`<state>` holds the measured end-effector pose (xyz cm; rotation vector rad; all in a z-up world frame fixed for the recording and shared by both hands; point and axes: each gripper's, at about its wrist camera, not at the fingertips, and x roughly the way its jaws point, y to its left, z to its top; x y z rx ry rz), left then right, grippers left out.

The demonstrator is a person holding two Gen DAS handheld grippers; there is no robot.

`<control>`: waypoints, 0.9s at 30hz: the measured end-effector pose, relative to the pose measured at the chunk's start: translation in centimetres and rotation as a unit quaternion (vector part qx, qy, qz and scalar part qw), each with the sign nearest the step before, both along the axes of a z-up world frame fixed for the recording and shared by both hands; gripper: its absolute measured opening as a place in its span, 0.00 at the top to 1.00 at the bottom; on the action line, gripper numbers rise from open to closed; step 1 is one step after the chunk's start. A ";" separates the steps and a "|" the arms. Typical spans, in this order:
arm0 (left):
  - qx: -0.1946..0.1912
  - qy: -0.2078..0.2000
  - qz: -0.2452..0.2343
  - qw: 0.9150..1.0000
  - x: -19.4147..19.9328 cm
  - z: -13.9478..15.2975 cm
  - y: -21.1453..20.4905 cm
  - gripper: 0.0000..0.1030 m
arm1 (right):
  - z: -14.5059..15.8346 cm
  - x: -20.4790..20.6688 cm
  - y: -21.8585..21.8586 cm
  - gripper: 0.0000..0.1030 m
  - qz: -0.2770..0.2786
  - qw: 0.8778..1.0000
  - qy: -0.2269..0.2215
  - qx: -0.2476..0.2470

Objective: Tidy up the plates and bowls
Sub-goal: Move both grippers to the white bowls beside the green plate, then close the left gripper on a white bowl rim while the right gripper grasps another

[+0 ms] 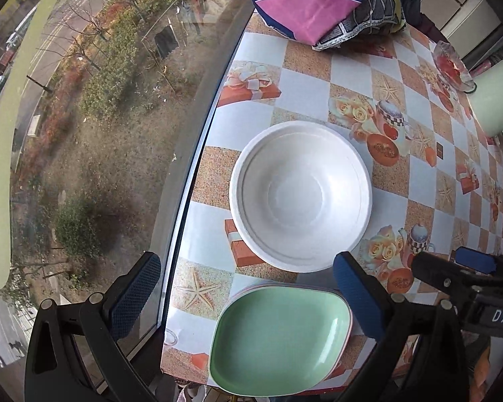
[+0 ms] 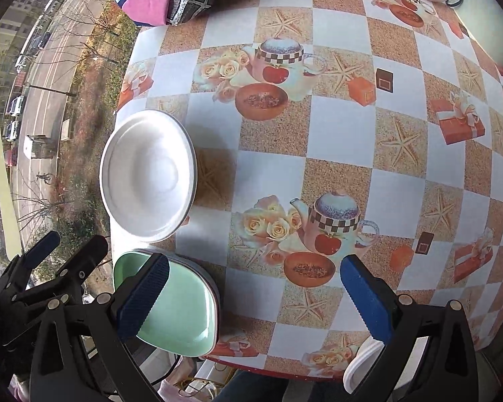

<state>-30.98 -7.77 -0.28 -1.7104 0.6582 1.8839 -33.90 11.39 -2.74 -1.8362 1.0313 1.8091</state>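
Both grippers are seen with their blue-padded fingers spread wide and nothing held between them. In the left wrist view the left gripper (image 1: pixel 248 296) is poised over the green plate (image 1: pixel 280 338), which tops a small stack of plates at the bottom centre of the frame; pinkish rims show beneath it. Just above, at mid-frame, a white bowl (image 1: pixel 300 196) sits upright, close to the stack.

In the right wrist view the right gripper (image 2: pixel 255 294) is held over bare tablecloth (image 2: pixel 338 140), with the green plate at lower left under its left finger and the white bowl above it at centre left. A white dish edge (image 2: pixel 362 365) shows at the bottom right.

Folded fabric (image 1: pixel 318 3) lies at the top of the frame, and a window (image 1: pixel 84 134) fills the left side.
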 end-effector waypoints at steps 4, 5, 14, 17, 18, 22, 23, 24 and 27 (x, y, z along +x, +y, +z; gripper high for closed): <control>-0.008 0.011 0.005 1.000 -1.5 -1.1 0.6 0.02 | -1.1 -2.1 0.4 0.00 0.002 1.000 0.002 0.008; -0.009 0.011 0.009 1.000 -1.9 -1.4 0.8 0.03 | -1.3 -2.5 0.5 0.00 0.000 1.000 0.005 0.013; -0.015 -0.011 0.030 0.999 -4.6 -5.1 1.7 0.08 | -4.1 -5.4 0.7 0.00 0.002 1.000 0.001 0.023; -0.025 -0.015 0.032 0.999 -5.2 -6.2 1.9 0.14 | -4.9 -6.2 0.2 0.00 0.013 1.000 -0.001 0.021; -0.029 -0.017 0.034 0.999 -5.4 -6.5 2.0 0.21 | -5.2 -6.5 0.1 0.00 0.017 1.000 -0.002 0.021; -0.044 -0.035 0.045 0.997 -5.9 -8.0 2.1 0.41 | -6.2 -7.1 -0.5 0.30 0.027 1.000 -0.007 0.014; -0.035 -0.042 0.049 0.997 -6.0 -8.1 2.0 0.44 | -6.5 -7.0 -0.6 0.33 0.026 1.000 -0.007 0.005; -0.025 -0.046 0.051 0.997 -6.0 -8.0 1.9 0.48 | -6.8 -7.1 -0.6 0.42 0.023 1.000 -0.006 -0.006; -0.013 -0.048 0.033 0.998 -5.5 -7.8 2.5 0.63 | -7.0 -6.9 -0.7 0.58 0.021 1.000 0.005 -0.022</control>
